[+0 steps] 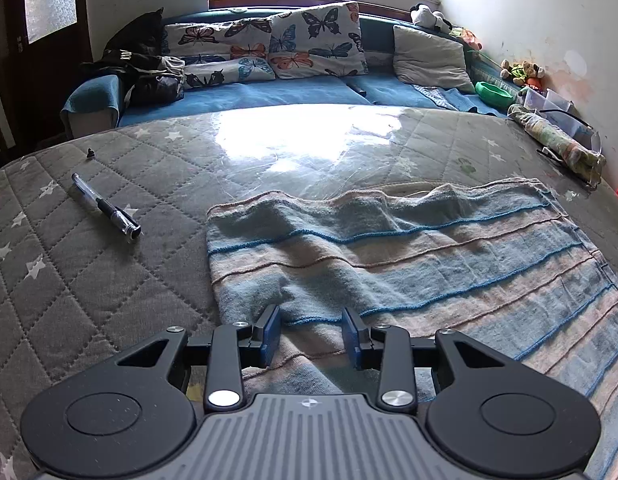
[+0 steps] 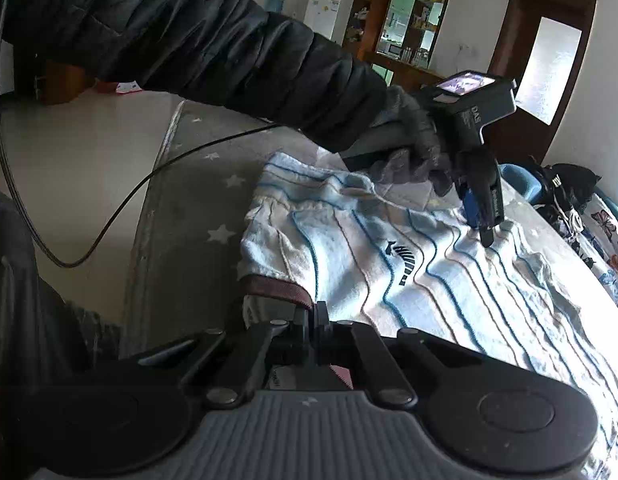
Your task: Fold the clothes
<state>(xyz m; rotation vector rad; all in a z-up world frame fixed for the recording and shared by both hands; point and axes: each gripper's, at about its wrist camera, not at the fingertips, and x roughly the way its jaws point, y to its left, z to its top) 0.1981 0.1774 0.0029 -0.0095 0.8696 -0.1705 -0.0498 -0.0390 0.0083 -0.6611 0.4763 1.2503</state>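
While the quilted table cover (image 1: 109, 280) spreads under both my grippers, the striped garment (image 1: 429, 264) lies flat on it, directly ahead of and beneath my left gripper (image 1: 312, 334), whose blue fingers (image 1: 270, 332) stand parted with cloth between them. My right gripper (image 2: 311, 312) is clenched on the garment's brown-edged hem (image 2: 275, 290). Off to my left fingers' left lies a pen (image 1: 105, 210), well apart from the garment.

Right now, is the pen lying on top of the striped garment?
No, the pen lies on the grey quilted cover, apart from the striped garment and off its edge.
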